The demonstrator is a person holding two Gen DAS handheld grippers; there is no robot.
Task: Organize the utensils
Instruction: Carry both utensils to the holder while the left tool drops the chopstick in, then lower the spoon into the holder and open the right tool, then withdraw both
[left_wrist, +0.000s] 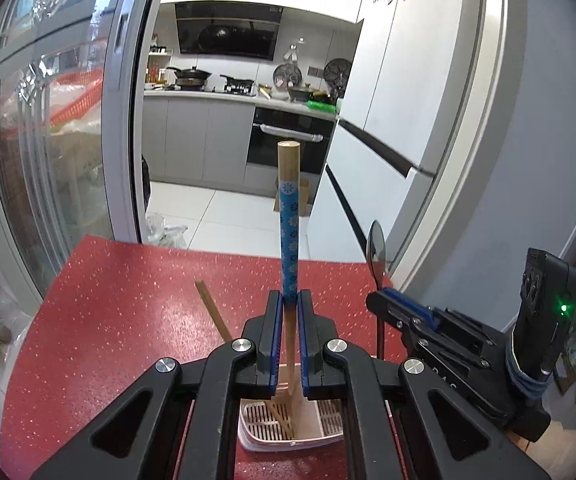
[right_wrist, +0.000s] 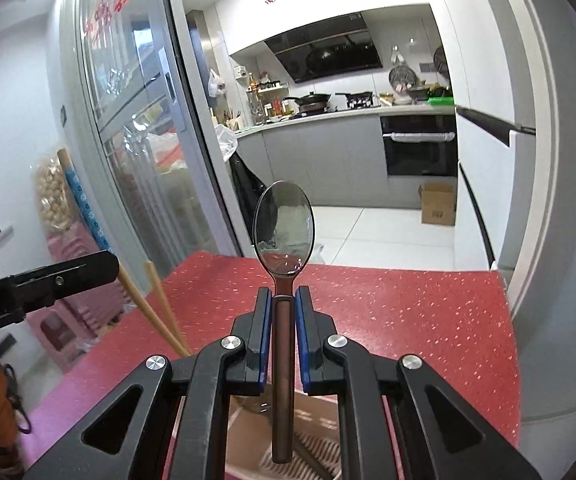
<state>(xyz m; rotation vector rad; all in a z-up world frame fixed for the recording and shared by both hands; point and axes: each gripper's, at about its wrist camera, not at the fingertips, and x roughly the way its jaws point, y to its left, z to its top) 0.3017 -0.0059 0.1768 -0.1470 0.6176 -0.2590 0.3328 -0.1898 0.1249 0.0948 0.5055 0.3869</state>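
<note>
Left tool [left_wrist: 288,304] clamped on blue-patterned wooden stick [left_wrist: 289,216], upright at frame centre over red table [left_wrist: 128,280]. Right tool [right_wrist: 284,300] gripping spoon [right_wrist: 283,232], bowl up, handle straight down.

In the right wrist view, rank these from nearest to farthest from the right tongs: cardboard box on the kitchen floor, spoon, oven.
1. Spoon: clamped in the right tongs, bowl up.
2. Cardboard box: on the white floor beyond the red table, right of centre.
3. Oven: built into the far cabinets, behind the box.
</note>
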